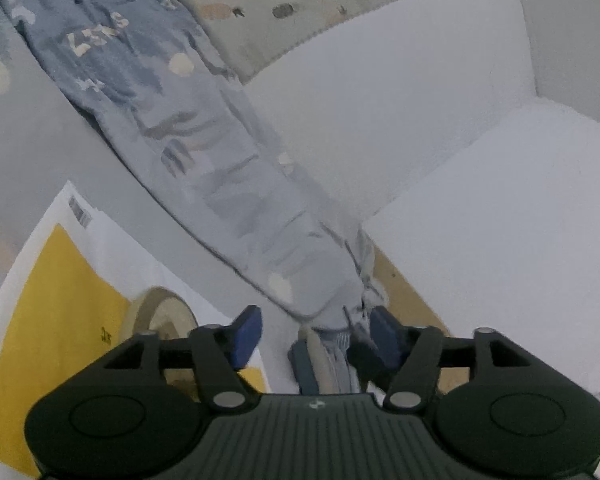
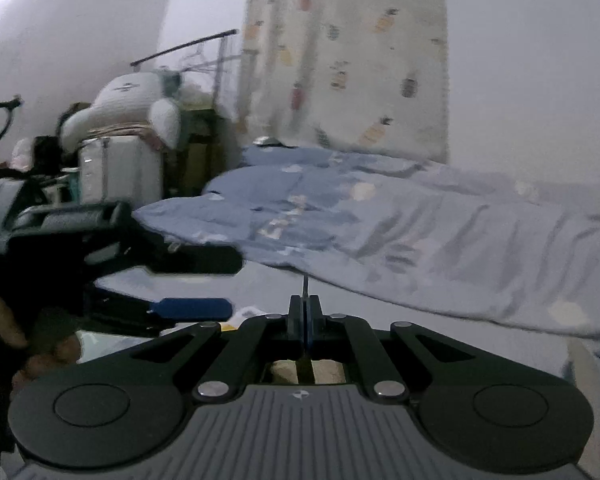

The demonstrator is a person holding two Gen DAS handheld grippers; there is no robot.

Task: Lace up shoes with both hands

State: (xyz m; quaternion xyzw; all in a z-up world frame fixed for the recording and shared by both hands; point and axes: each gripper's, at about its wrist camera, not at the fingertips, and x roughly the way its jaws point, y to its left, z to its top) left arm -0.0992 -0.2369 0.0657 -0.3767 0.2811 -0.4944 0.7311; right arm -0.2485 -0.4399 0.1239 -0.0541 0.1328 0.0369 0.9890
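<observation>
In the left wrist view my left gripper (image 1: 316, 332) is open, its blue pads (image 1: 247, 336) wide apart. Below and between them lies part of a shoe (image 1: 324, 364), pale sole edge and grey laces, close to the right pad. In the right wrist view my right gripper (image 2: 305, 316) is shut, its pads pressed together on a thin dark lace tip (image 2: 305, 286) that sticks up between them. The left gripper also shows in the right wrist view (image 2: 196, 308), at the left, held by a hand (image 2: 4, 320). The shoe is hidden in the right wrist view.
A blue patterned quilt (image 1: 188, 140) lies across a white bed (image 1: 480, 240); it also shows in the right wrist view (image 2: 380, 224). A yellow and white sheet (image 1: 52, 304) and a tape roll (image 1: 160, 320) lie at the left. Clutter and a white case (image 2: 116, 168) stand beyond.
</observation>
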